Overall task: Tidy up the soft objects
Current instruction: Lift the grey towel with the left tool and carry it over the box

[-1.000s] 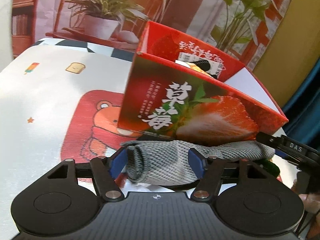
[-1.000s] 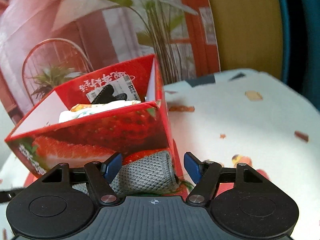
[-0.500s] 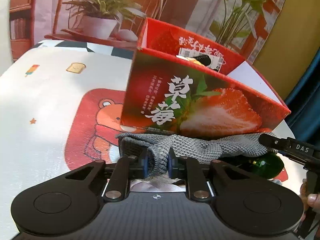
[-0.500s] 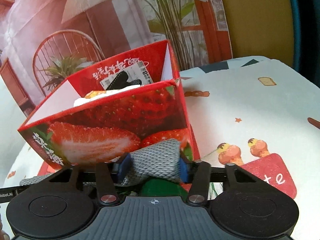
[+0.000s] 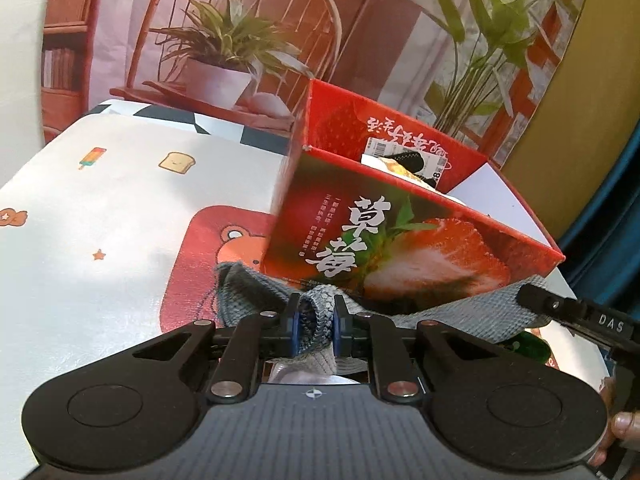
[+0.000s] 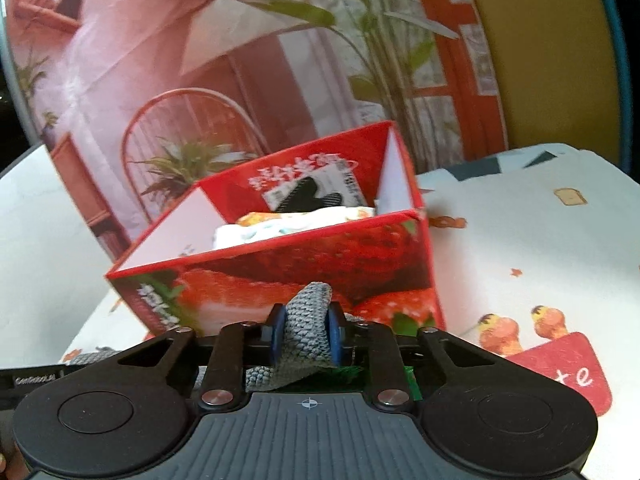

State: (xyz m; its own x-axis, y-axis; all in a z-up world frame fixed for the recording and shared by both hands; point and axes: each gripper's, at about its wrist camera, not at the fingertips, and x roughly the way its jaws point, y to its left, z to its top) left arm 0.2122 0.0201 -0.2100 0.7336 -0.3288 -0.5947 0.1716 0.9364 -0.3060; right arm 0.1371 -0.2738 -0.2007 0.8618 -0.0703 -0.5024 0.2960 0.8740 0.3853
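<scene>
Blocked just ahead by box (image 5: pixel 400 236); open tablecloth (image 5: pixel 120 216) left, more at its right (image 6: pixel 520 232).

Surface: table under cartoon-print cloth (image 5: pixel 132 200) | On it: red strawberry box (image 5: pixel 400 248), standing; green object (image 5: pixel 528 346), nature unclear

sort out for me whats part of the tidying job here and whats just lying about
Part of the job:
grey knit cloth, pinched at either end by the left gripper and right gripper
strawberry box, already holding soft items

Lying about:
green object under the cloth
cartoon tablecloth
</scene>
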